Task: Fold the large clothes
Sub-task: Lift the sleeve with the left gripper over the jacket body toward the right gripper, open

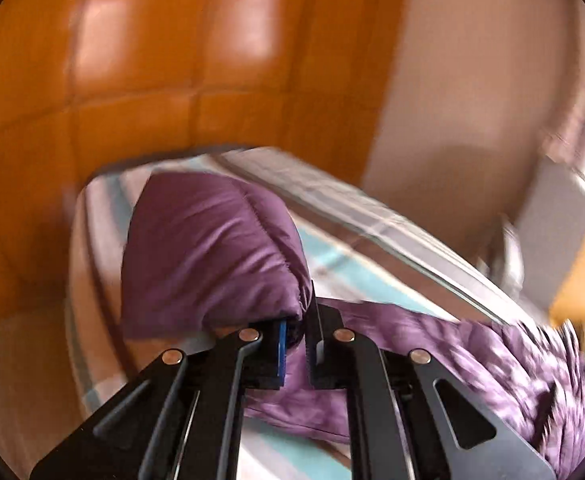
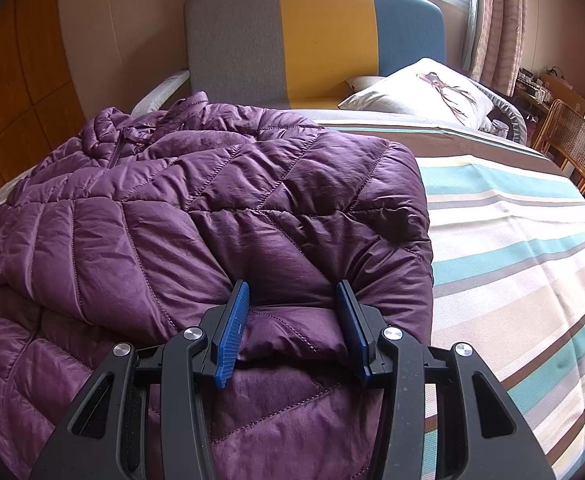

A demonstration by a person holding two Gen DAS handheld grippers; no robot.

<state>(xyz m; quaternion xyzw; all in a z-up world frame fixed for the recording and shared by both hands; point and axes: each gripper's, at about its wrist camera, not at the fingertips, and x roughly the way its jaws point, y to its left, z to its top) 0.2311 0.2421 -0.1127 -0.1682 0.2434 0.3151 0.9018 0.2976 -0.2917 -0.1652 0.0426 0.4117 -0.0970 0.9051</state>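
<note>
The purple puffer jacket (image 2: 196, 208) lies spread on the striped bed (image 2: 512, 240), collar toward the far headboard (image 2: 316, 40). The right claw (image 2: 294, 330) is clamped on a thick bunched fold at the jacket's near right edge, its pads pressing the padding from both sides, probably to pin that side down. The left claw (image 1: 298, 344) is closed tight on a thin part of a sleeve (image 1: 212, 256), raised off the bed, likely to carry it across the body.
</note>
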